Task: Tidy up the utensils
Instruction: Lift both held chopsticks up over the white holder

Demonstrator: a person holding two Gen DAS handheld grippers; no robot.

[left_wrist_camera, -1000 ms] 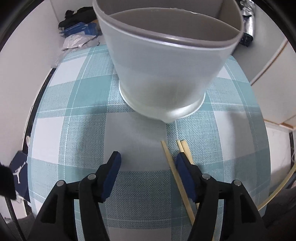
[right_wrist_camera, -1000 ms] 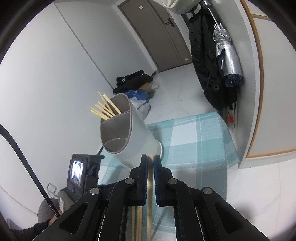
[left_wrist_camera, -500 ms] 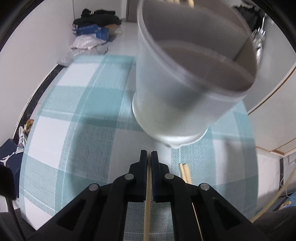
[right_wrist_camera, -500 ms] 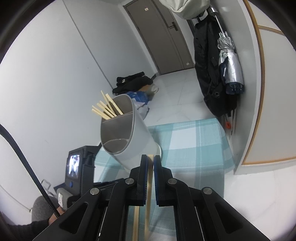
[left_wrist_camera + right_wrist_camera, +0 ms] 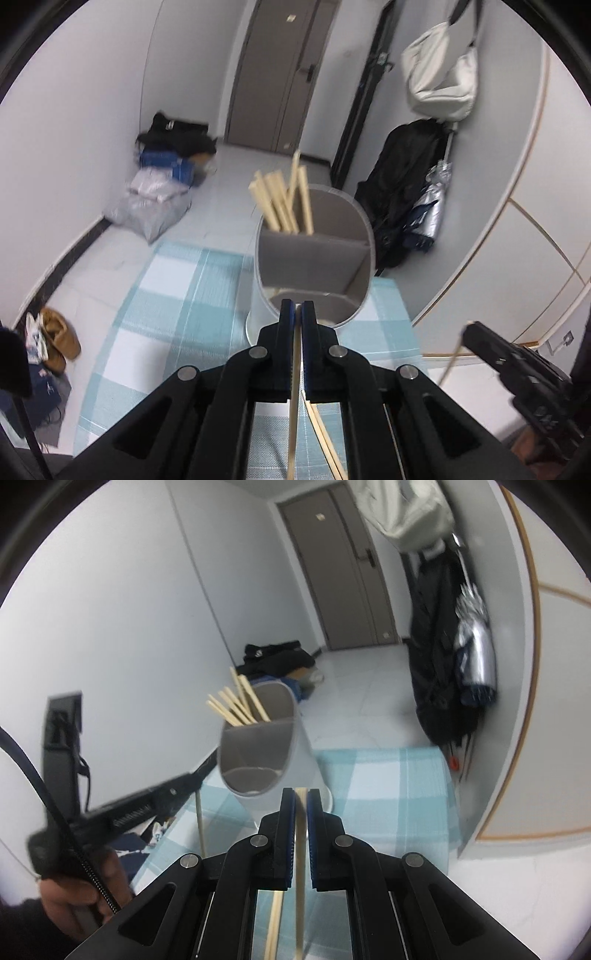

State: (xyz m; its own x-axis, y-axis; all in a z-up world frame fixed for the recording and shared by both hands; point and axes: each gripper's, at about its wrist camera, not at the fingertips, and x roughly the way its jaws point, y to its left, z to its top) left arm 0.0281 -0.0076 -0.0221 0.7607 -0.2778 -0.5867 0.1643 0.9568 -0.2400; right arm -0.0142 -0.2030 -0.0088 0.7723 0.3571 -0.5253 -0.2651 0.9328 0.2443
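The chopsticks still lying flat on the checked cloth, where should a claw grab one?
Best guess: grab a loose chopstick near its middle, coming straight down from above with one finger on each long side. It lies flat on the tablecloth and is very thin, so a pinch across its width should hold it. Both claws already hold one.

grey door (image 5: 280, 70) shut | white bag (image 5: 439, 79) hanging | black coat (image 5: 436, 657) beside folded umbrella (image 5: 474, 653) | brown shoes (image 5: 59, 338) on floor
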